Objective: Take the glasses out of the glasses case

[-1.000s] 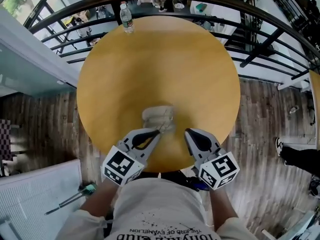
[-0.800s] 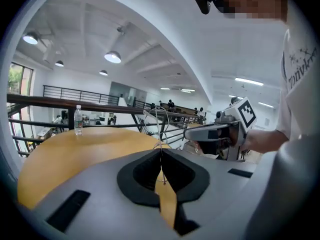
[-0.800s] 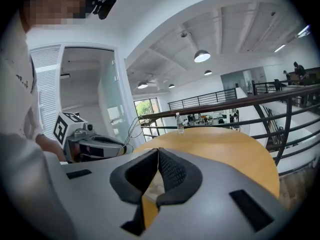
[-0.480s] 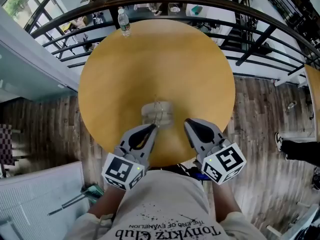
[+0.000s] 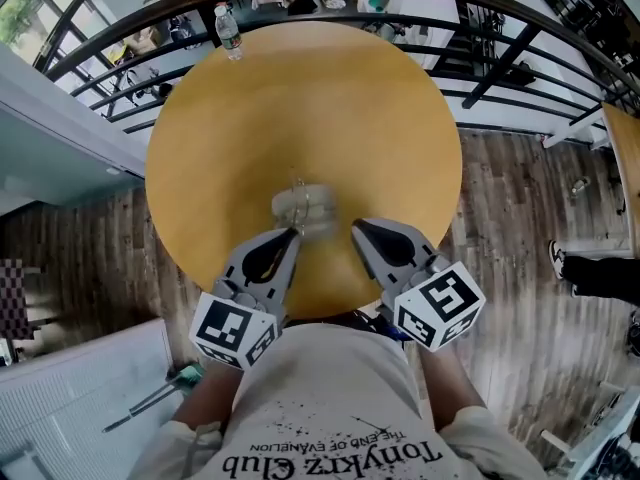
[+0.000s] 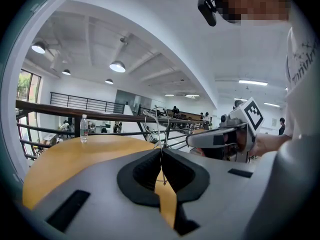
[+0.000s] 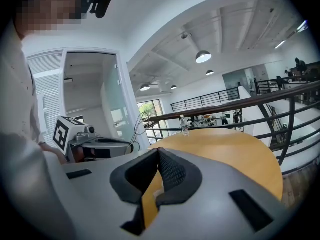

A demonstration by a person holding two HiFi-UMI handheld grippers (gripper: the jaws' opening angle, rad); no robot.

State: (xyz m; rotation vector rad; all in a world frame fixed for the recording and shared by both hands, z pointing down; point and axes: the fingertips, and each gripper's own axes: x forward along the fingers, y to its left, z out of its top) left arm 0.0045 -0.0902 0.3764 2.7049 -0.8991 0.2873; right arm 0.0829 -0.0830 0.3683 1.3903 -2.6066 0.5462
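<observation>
The person's white printed T-shirt [image 5: 330,418] fills the near edge of the head view, with both grippers held out just beyond it over the near rim of the round yellow-brown wooden desk [image 5: 300,98].

The left gripper [image 5: 291,234] has its fingers closed on a thin wire part of the slender wire-framed glasses [image 6: 159,126], whose frame rises above the fingertips. The right gripper [image 5: 357,226] is just to the right, its fingers pressed together with nothing between them.

Touching or just beyond the left fingertips, the pale translucent glasses case [image 5: 305,211] rests on the desk; whether the glasses are fully clear of it cannot be made out.

A clear plastic water bottle [image 5: 229,30] stands upright at the desk's far left edge. A dark metal railing [image 5: 480,28] curves behind it.
</observation>
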